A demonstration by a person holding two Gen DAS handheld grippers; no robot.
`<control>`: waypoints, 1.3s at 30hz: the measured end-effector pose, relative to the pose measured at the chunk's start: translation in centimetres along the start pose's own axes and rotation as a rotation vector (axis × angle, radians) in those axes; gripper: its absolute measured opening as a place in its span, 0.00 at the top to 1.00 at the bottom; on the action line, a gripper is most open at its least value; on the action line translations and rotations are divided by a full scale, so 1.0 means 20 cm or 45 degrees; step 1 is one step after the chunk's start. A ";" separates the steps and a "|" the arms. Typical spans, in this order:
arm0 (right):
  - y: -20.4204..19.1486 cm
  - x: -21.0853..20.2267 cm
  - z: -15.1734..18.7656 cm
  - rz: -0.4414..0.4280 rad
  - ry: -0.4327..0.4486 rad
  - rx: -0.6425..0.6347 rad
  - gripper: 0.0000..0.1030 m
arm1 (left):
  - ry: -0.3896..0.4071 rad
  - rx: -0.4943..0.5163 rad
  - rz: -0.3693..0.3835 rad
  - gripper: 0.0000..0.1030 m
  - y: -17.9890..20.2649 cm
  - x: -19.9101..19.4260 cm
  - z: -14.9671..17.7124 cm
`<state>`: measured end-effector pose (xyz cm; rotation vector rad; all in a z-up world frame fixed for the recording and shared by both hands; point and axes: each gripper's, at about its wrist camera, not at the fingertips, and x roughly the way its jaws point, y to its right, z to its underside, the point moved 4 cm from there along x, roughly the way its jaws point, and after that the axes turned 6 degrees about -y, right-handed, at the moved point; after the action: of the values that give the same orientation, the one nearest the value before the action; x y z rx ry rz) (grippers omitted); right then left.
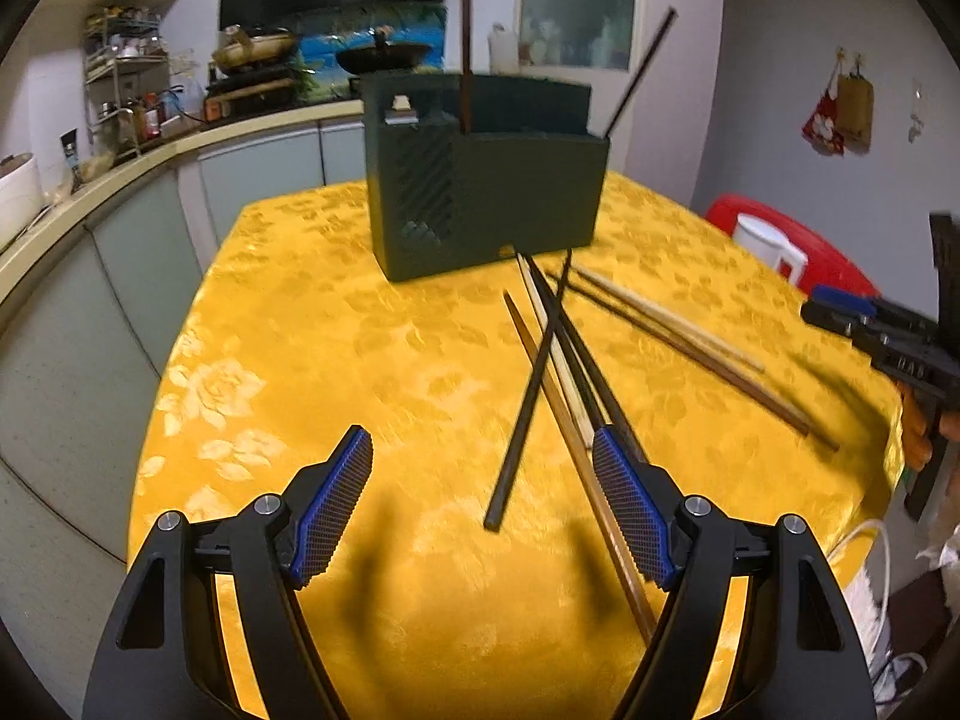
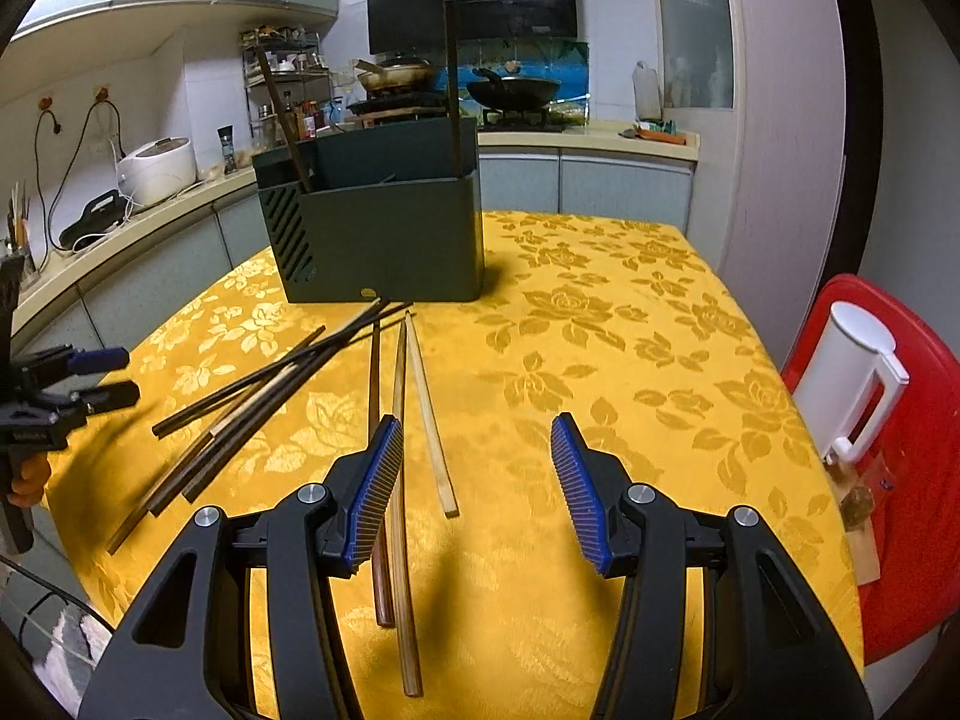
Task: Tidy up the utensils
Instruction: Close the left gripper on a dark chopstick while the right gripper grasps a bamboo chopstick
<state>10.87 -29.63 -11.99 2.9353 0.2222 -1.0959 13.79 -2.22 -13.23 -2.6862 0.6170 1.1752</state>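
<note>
A dark green utensil holder [image 1: 480, 198] [image 2: 384, 228] stands on the yellow tablecloth with two chopsticks upright in it, a brown one [image 1: 467, 30] [image 2: 451, 78] and a dark one [image 1: 642, 72] [image 2: 282, 114]. Several loose chopsticks lie in front of it. My left gripper [image 1: 480, 450] [image 2: 102, 375] hangs open above a black chopstick [image 1: 528, 396] and touches nothing. My right gripper [image 2: 476, 426] [image 1: 831, 309] is open too, over a pale chopstick [image 2: 429, 414]. Its left finger covers part of two brown chopsticks [image 2: 399, 540]. A pile of dark chopsticks [image 2: 258, 396] lies between the two grippers.
A red seat [image 2: 912, 480] [image 1: 828, 252] with a white jug [image 2: 852, 378] [image 1: 762, 240] stands by the table's right edge. A kitchen counter [image 2: 150, 210] with a rice cooker [image 2: 159, 171] and woks curves behind the table. Bare cloth [image 1: 288, 348] stretches left of the chopsticks.
</note>
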 end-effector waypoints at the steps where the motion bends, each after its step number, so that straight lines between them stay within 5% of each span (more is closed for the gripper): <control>1: 0.00 0.00 0.01 -0.001 -0.004 0.002 0.51 | -0.013 0.014 0.002 0.29 0.01 0.02 0.01; 6: 0.01 0.02 0.02 -0.007 -0.019 0.009 0.51 | -0.053 0.044 0.035 0.30 0.04 0.08 0.04; 17: 0.04 0.06 0.05 -0.012 -0.052 0.026 0.51 | -0.134 0.070 0.068 0.66 0.05 0.18 0.06; 28: 0.03 0.12 0.07 -0.033 -0.098 0.007 0.53 | -0.137 0.121 0.031 0.76 0.06 0.20 0.07; 39: -0.02 0.22 0.10 -0.053 -0.194 -0.076 0.68 | -0.124 0.100 0.032 0.86 0.04 0.19 0.08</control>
<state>12.78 -28.67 -16.29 2.7904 0.3098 -1.2877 14.67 -3.72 -17.02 -2.5470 0.6689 1.2519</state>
